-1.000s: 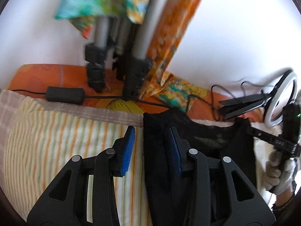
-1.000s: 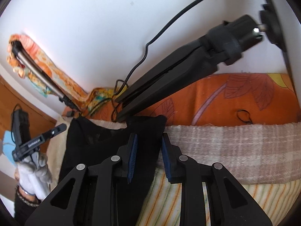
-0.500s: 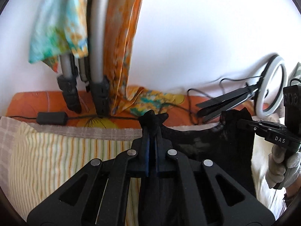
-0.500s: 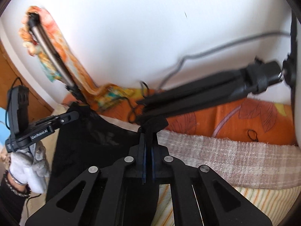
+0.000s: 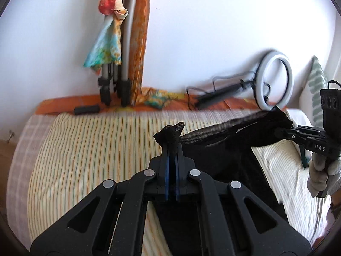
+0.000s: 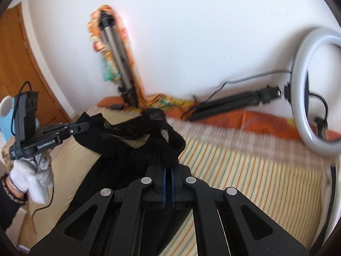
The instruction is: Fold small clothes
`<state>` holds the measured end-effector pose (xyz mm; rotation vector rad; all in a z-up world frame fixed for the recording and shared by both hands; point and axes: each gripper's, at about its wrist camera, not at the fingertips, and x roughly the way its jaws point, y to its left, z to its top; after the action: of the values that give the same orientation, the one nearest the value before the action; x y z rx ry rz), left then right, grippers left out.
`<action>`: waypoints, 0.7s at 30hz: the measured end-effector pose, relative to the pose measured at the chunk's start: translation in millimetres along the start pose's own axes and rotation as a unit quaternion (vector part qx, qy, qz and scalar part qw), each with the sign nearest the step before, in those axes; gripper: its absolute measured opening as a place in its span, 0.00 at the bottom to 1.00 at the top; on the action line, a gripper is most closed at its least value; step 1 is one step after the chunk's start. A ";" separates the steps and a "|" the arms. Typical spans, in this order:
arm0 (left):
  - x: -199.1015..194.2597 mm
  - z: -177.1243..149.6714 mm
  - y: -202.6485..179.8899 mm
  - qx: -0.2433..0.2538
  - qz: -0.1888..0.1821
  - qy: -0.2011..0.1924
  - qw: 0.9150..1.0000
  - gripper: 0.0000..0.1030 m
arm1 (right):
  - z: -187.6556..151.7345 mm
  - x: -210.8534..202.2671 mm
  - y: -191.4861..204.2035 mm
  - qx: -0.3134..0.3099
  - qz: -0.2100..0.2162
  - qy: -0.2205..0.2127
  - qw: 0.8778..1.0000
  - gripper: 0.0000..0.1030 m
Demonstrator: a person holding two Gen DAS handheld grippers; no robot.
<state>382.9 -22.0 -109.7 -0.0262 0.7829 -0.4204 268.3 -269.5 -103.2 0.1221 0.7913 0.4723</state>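
Observation:
A black mesh garment hangs stretched between both grippers above the striped bedsheet. My left gripper is shut on one top corner, a tuft of mesh sticking out past its tips. My right gripper is shut on the other top corner of the black garment. In the left wrist view the right gripper shows at the right edge in a white-gloved hand. In the right wrist view the left gripper shows at the left, also in a gloved hand. The lower part of the garment is hidden behind the gripper bodies.
A folded tripod draped with colourful cloth leans on the white wall behind the bed. A ring light on a black stand lies on the orange sheet by the wall. A wooden door stands at the left.
Both grippers closed on the garment's top corners, then rose and pulled back from the wall, lifting the black garment off the bed. The wall-side items now look farther away.

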 end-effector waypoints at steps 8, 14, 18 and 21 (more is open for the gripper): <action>-69.2 -75.4 -19.9 0.032 -0.005 -0.012 0.999 0.02 | -80.5 -44.5 40.2 -0.015 -0.007 0.015 1.000 0.02; -98.8 -127.4 -31.7 0.043 -0.005 -0.005 0.999 0.02 | -132.4 -62.3 64.7 -0.048 -0.036 0.027 0.998 0.02; -107.9 -142.5 -34.3 0.051 0.007 -0.006 0.999 0.02 | -142.9 -74.3 75.5 -0.070 -0.060 0.018 0.996 0.02; -118.0 -147.4 -35.2 0.053 0.014 -0.022 0.998 0.02 | -147.6 -87.9 77.0 -0.071 -0.070 0.000 0.995 0.02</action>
<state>194.3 9.5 -128.5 0.0753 0.7165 -0.4326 82.6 -250.9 -127.7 -0.0652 0.7575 0.3941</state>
